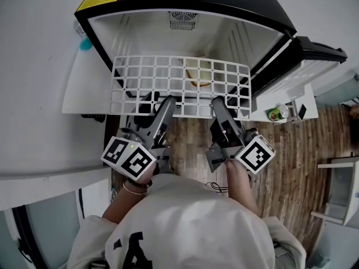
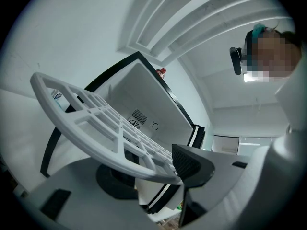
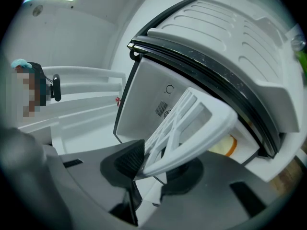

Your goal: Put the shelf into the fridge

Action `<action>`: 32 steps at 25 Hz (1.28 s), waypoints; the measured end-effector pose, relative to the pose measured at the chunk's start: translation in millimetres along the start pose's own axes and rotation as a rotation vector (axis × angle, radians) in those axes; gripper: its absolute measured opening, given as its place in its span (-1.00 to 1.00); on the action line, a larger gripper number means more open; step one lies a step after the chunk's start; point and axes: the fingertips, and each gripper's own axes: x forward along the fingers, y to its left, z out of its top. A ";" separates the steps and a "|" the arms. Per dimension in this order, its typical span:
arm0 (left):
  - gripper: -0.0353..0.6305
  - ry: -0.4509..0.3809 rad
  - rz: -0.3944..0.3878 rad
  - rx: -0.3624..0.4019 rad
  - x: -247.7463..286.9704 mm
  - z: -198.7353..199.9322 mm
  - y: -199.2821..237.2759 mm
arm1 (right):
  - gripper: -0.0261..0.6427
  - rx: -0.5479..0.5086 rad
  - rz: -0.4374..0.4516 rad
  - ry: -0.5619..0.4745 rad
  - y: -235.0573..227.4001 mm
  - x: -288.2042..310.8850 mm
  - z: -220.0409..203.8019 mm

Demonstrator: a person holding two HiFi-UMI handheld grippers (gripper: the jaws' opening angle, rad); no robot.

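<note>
A white grid shelf (image 1: 179, 87) is held level in front of the open mini fridge (image 1: 185, 24), its far edge at the fridge mouth. My left gripper (image 1: 167, 104) is shut on the shelf's near edge left of centre, and my right gripper (image 1: 219, 106) is shut on the same edge further right. In the left gripper view the shelf (image 2: 103, 123) runs off to the upper left from the dark pad (image 2: 189, 163). The right gripper view has the shelf (image 3: 184, 126) clamped against its dark pad (image 3: 127, 162), with the fridge (image 3: 158, 104) interior behind.
The fridge door (image 1: 297, 74) stands open to the right, with a green can (image 1: 275, 114) in its lower rack. A pale round container (image 1: 199, 74) sits on the fridge floor under the shelf. White counter (image 1: 33, 94) lies to the left, and wooden floor (image 1: 291, 167) is below.
</note>
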 end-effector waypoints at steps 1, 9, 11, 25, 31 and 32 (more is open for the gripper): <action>-0.27 -0.002 0.001 -0.001 0.4 0.4 0.2 | -0.55 0.001 0.002 0.000 0.4 0.6 0.1; -0.27 -0.010 -0.013 0.020 3.9 -0.6 -0.5 | -0.56 0.037 0.045 0.002 0.3 4.8 3.7; -0.27 -0.006 -0.014 0.003 4.2 -0.4 0.4 | -0.56 0.058 0.060 -0.010 -1.3 6.5 3.8; -0.33 -0.082 0.019 -0.077 8.0 -5.2 11.7 | -0.58 0.050 0.088 -0.033 -15.5 6.6 1.1; -0.43 -0.131 0.093 -0.114 7.8 -6.2 16.0 | -0.60 0.074 0.095 -0.019 -13.9 10.7 3.4; -0.43 -0.129 0.098 -0.103 8.7 -6.4 15.9 | -0.60 0.075 0.090 -0.025 -15.7 10.6 4.6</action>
